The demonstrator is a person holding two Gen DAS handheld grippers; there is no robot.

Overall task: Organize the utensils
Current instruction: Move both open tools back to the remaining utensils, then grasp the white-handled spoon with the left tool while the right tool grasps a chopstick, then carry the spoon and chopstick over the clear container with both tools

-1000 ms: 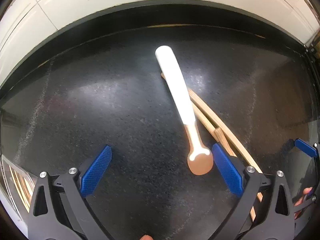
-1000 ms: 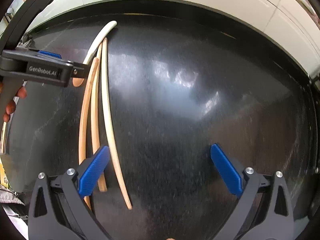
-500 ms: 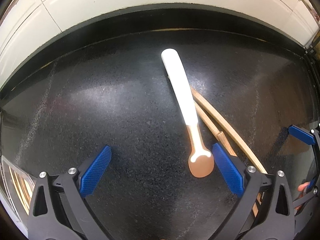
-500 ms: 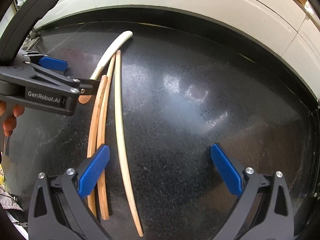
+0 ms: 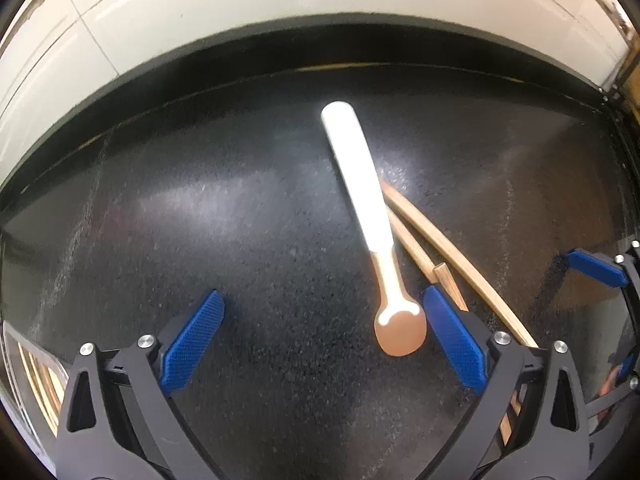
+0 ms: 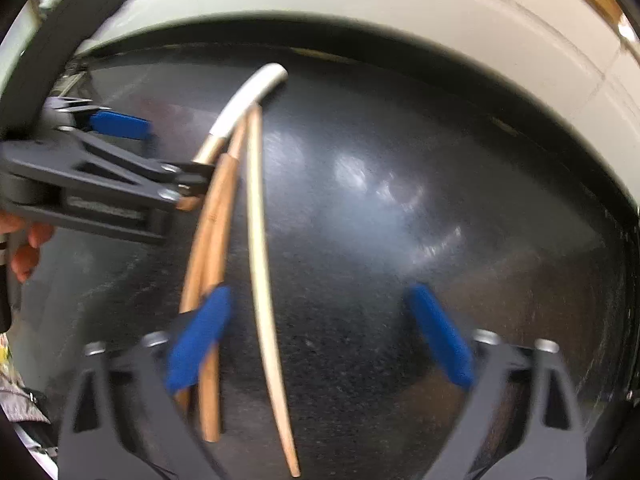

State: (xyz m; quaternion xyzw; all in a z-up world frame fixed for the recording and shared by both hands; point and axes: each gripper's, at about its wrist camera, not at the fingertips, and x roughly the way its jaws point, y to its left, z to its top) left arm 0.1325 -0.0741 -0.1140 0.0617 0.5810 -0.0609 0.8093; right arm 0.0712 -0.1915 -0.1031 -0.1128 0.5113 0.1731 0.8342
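Note:
A spoon (image 5: 400,334) with a white handle and a tan bowl lies on the black countertop (image 5: 240,240). Its bowl sits between the fingers of my left gripper (image 5: 322,340), close to the right pad and not pressed. That gripper's jaws are closing. Three wooden chopsticks (image 5: 436,236) lie beside the spoon. My right gripper (image 6: 320,336) hovers over them with its jaws closing. The pale chopstick (image 6: 260,264) runs between its fingers untouched, and the two brown chopsticks (image 6: 212,236) pass behind the left pad. The left gripper (image 6: 120,172) shows at the far left of the right wrist view.
A white tiled wall (image 5: 280,12) runs along the back of the countertop. A rack (image 5: 36,372) holding wooden sticks peeks in at the lower left of the left wrist view. A person's fingers (image 6: 24,248) grip the left tool.
Both pairs of jaws have narrowed, the right more. The right gripper has shifted toward the chopsticks, so the pale one now sits further between its fingers. The left gripper has hardly moved.

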